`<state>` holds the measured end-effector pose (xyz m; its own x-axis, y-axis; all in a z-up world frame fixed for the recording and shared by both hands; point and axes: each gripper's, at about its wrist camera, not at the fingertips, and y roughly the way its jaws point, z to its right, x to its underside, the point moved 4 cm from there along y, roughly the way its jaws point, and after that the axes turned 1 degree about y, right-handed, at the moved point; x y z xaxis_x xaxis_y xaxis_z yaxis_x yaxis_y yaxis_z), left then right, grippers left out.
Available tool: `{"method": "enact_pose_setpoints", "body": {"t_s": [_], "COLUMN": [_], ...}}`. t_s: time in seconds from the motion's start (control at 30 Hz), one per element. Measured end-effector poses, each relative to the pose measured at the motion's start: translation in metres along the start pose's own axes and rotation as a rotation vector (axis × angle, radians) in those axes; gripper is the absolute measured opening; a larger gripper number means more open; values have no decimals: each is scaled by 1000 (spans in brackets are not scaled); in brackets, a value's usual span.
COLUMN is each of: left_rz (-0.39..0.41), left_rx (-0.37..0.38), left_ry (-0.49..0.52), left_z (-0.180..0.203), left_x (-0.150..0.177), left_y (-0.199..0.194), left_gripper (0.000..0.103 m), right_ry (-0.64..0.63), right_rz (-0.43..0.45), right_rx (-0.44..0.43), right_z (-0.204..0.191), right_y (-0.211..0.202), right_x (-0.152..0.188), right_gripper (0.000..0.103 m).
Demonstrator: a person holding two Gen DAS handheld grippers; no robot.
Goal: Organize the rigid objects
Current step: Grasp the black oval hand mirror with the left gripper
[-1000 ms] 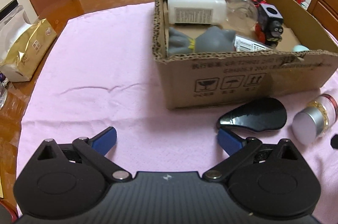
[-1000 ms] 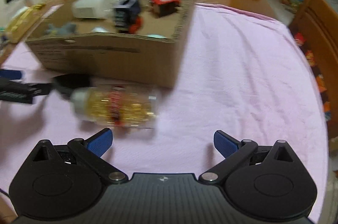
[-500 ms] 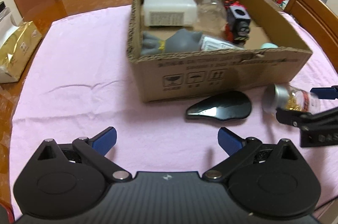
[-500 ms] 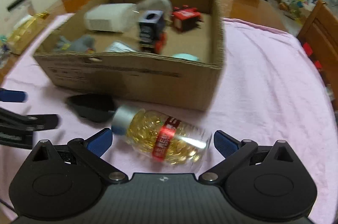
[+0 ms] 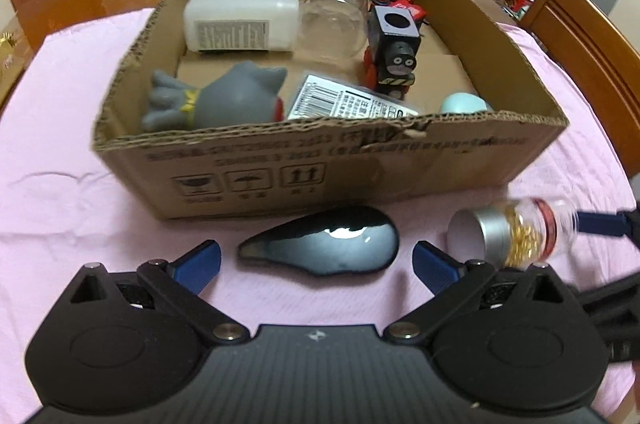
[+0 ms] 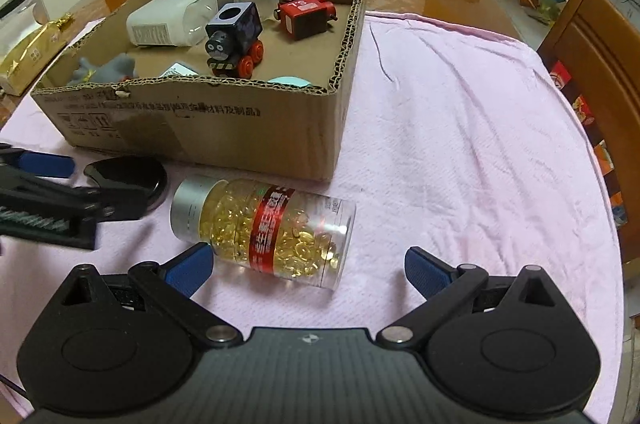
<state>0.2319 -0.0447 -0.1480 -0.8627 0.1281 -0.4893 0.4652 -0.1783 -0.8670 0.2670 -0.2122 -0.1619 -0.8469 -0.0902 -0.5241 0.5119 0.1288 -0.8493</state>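
Note:
A glossy black teardrop-shaped object (image 5: 320, 244) lies on the pink cloth in front of the cardboard box (image 5: 360, 167). My left gripper (image 5: 316, 262) is open, its blue fingertips on either side of the object's near edge. A clear bottle of golden capsules (image 6: 264, 228) with a silver cap and red label lies on its side to the right; it also shows in the left wrist view (image 5: 512, 236). My right gripper (image 6: 308, 270) is open, its fingertips flanking the bottle's near side. The black object (image 6: 128, 179) shows at left in the right wrist view.
The box (image 6: 224, 127) holds a white container (image 5: 240, 17), a clear jar (image 5: 334, 13), a black toy train (image 5: 394, 49), a red toy (image 6: 306, 13), a grey figure (image 5: 224, 99) and a teal item (image 5: 464, 101). Wooden chairs (image 5: 588, 35) ring the table. A gold packet (image 6: 32, 53) lies far left.
Both grippers moved forward and down: the left one now straddles the black object, the right one straddles the bottle. Both stayed open. The bottle and black object stayed on the cloth.

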Motion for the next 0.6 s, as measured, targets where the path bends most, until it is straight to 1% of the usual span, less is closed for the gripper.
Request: {"method": "enact_pose_setpoints", "body": {"t_s": [0.07,0.2,0.4,0.5,0.6], "left_rz": [20,37,56,42,23], "left_rx": [-26,-104,-115,-113,-120], "left_ry": [0,59,34,36,21], "left_z": [4,8,-8,-9,-7], "left_x": [-1,4,17,16,12], "left_y": [4,6,-3,-3,-3], "left_gripper": [102,102,102,102,102], "right_ry": [-3,-34,-65,-102,-107], "right_rz": [0,-4,-12,4,23], "right_rx": [-11,-18,-8,4,1], "right_z": [0,-1,-1,-4,-5], "right_y": [0,2,5,6,4], "right_x": [0,3,14,20,23], "right_gripper": [103,103,103,103,103]}}
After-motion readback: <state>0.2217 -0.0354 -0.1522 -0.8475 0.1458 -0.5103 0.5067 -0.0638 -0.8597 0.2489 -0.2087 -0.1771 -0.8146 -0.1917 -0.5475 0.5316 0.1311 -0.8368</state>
